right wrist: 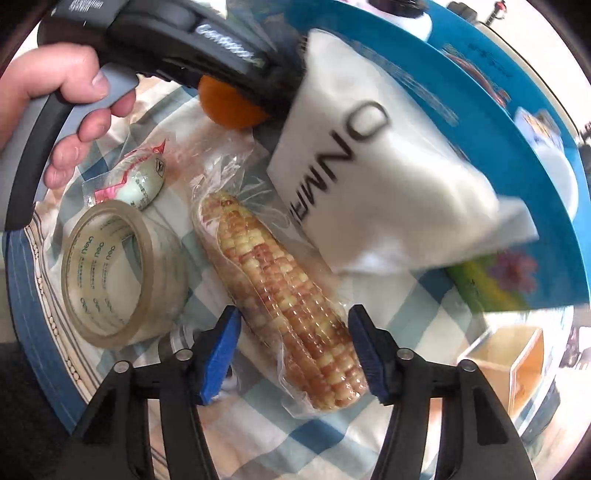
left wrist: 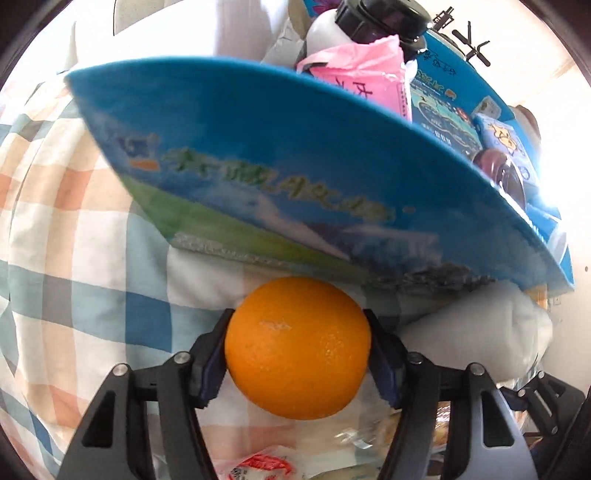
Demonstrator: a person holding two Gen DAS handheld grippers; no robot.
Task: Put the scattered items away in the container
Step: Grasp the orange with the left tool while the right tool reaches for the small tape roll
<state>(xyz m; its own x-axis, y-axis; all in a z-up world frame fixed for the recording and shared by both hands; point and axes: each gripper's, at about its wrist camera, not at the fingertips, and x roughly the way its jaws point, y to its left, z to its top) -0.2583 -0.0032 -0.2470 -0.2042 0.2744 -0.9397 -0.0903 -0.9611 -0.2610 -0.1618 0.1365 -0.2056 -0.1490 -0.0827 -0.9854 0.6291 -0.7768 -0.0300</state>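
My left gripper (left wrist: 297, 347) is shut on an orange (left wrist: 297, 349) and holds it just in front of the blue cardboard box (left wrist: 258, 166), below its rim. The orange also shows in the right wrist view (right wrist: 229, 107), under the left gripper's body. My right gripper (right wrist: 293, 350) is open, its jaws on either side of a vacuum-packed corn cob (right wrist: 284, 299) lying on the checked cloth. A white pouch (right wrist: 373, 166) leans against the box (right wrist: 546, 192). A tape roll (right wrist: 110, 273) and a wrapped egg (right wrist: 138, 181) lie to the left of the corn.
The box holds a pink packet (left wrist: 365, 79), a black-capped white bottle (left wrist: 354, 22) and other small packs. A checked cloth (left wrist: 74, 258) covers the surface. A small wooden box (right wrist: 517, 365) stands at right. A person's hand (right wrist: 70, 103) grips the left gripper's handle.
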